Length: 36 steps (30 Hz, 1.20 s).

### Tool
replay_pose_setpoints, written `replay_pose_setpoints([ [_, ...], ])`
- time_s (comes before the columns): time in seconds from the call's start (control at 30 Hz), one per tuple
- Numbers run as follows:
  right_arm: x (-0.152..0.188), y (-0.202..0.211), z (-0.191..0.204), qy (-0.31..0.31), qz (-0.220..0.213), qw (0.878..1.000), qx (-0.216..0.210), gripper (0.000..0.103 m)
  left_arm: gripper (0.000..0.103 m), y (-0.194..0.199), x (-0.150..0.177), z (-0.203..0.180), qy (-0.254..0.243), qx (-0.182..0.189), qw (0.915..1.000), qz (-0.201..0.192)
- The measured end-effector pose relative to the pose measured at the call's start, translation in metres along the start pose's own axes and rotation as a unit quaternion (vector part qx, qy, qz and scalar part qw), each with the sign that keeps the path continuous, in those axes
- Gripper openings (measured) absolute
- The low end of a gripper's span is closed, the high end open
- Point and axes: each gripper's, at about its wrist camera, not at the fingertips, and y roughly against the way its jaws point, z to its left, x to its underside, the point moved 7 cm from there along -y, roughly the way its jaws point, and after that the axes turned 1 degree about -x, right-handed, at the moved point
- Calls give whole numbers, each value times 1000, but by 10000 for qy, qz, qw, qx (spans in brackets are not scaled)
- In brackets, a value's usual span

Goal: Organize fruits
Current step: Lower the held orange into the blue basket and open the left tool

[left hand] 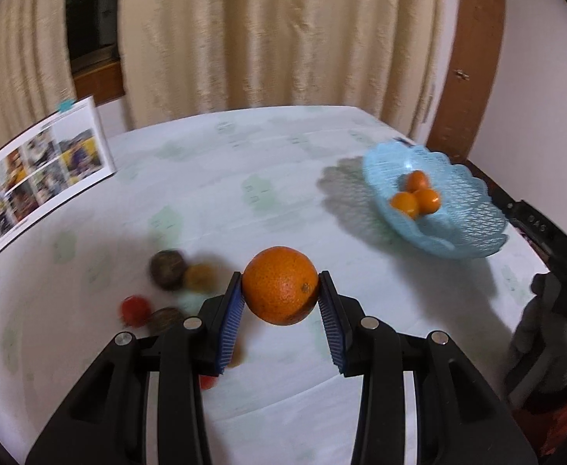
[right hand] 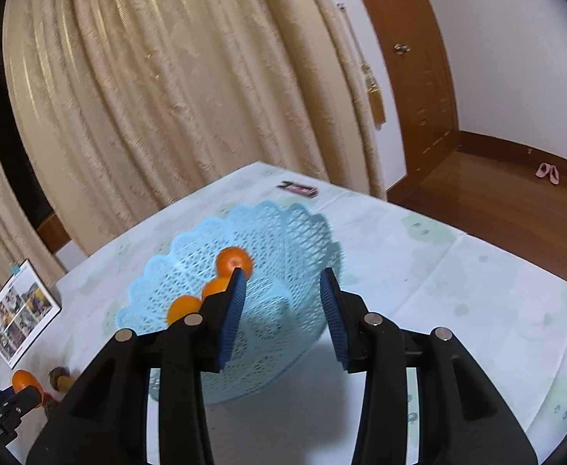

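Three small oranges sit in the blue basket — left gripper clamps a big orange clear of the table for carrying; right gripper hangs spread, empty, above the basket.

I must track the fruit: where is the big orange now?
In the left wrist view the big orange sits gripped in the left claw, above the table, between the loose fruits and the blue basket.
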Motion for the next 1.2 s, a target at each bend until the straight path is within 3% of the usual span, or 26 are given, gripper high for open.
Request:
replay_pose_setpoints([
  [0.07,-1,2,-4,-17,-89,9999,69,51,39,-4,-5,-13,-89,119,9999,5],
  [0.47,-1,2,-9,-163,-183,9996,102,52,39,-36,-33,-102,-653,700,9954,9],
  [0.8,-4,5,-14,-224,-278,9992,155,57,39,-61,-41,-142,-839,891,9924,102],
  [0.83,-4,5,-14,-224,-279,9992,157,57,40,-63,-42,-143,-815,899,9925,112],
  [0.93,-5,4,-15,-245,-282,9992,166,57,62,-61,-44,-140,-735,907,9932,29],
  [0.97,-5,4,-16,-252,-286,9991,175,58,65,-60,-46,-137,-724,869,9936,-37],
  [1.2,-5,6,-15,-204,-321,9991,205,60,66,-57,-51,-118,-603,596,9963,-105],
])
